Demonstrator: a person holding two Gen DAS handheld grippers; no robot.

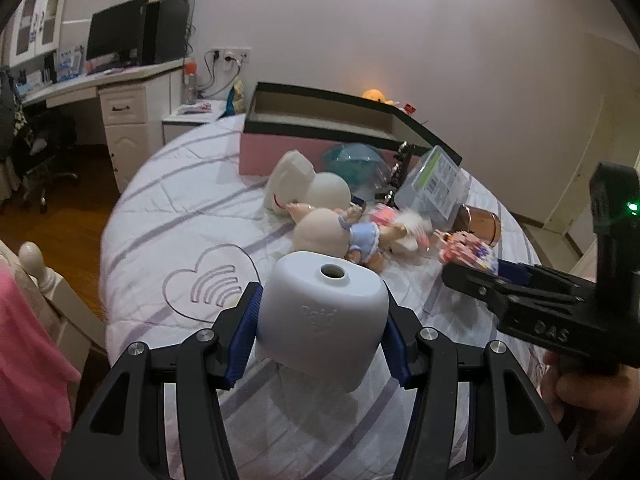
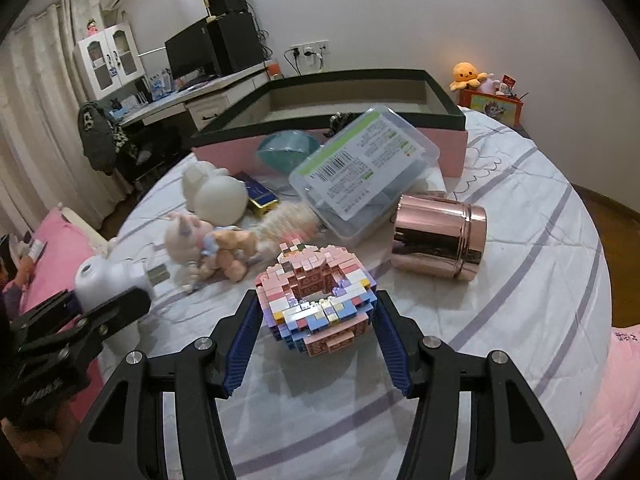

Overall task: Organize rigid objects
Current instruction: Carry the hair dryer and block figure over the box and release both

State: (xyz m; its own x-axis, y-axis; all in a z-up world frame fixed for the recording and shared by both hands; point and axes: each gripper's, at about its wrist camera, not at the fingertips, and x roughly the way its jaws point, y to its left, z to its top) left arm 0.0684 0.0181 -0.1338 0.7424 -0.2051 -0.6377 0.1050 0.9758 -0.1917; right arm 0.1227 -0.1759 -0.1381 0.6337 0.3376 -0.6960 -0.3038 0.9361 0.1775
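My left gripper [image 1: 320, 320] is shut on a white plastic device with a round hole on top [image 1: 324, 316], held just above the bed; it also shows in the right wrist view [image 2: 106, 280]. My right gripper [image 2: 316, 320] is shut on a pink and blue brick-built model [image 2: 316, 300], seen in the left wrist view [image 1: 468, 254] at the fingertips. A pink box with a dark rim [image 2: 344, 120] stands open at the back of the bed [image 1: 316, 120].
On the quilt lie dolls [image 2: 212, 248], a white round toy [image 2: 220, 196], a clear plastic case [image 2: 360, 176], a rose-gold tin on its side [image 2: 440, 236], a teal bowl [image 2: 286, 148] and a small blue box [image 2: 260, 196]. A desk with a monitor [image 1: 116, 36] stands at the left.
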